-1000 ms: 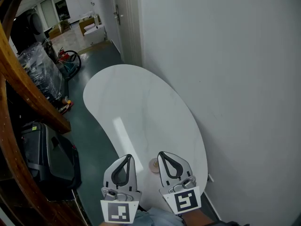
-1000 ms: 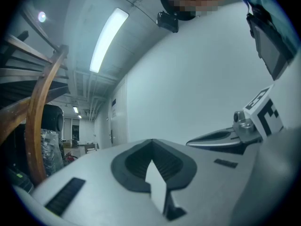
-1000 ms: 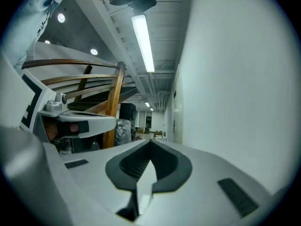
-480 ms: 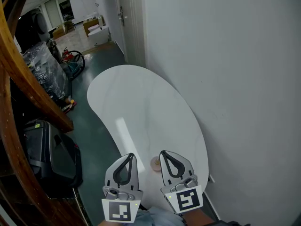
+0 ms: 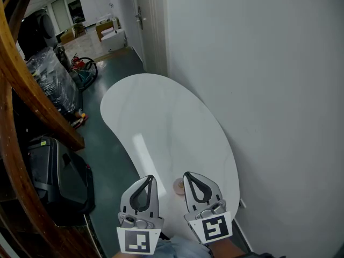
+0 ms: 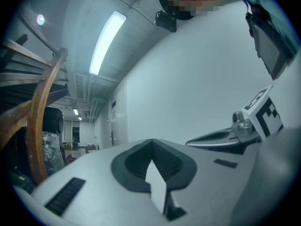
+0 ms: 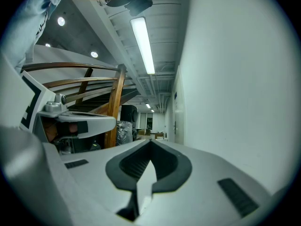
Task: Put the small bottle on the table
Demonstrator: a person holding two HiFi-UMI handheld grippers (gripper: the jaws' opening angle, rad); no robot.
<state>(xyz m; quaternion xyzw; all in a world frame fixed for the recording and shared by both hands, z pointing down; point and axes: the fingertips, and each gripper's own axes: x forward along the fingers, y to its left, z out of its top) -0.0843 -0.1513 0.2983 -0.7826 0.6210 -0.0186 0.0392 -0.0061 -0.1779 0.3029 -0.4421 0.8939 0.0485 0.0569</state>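
A small bottle (image 5: 178, 186) with a pale round top stands on the white curved table (image 5: 161, 122), near its front end. It shows only in the head view, in the gap between my two grippers. My left gripper (image 5: 148, 178) is just left of it and my right gripper (image 5: 188, 175) just right, both apart from it. Both are shut with nothing between the jaws. In the left gripper view the shut jaws (image 6: 151, 142) point up at the wall, with the right gripper (image 6: 225, 138) beside them. The right gripper view shows its shut jaws (image 7: 150, 142) and the left gripper (image 7: 75, 121).
The table stands against a white wall (image 5: 258, 90). A wooden stair rail (image 5: 32, 95) curves along the left, with a black bag (image 5: 54, 176) on the dark floor beneath it. Plastic-wrapped goods (image 5: 51, 79) and a door (image 5: 148, 20) lie further back.
The head view has shifted slightly to the left. Both grippers stay shut at almost the same spots beside the bottle.
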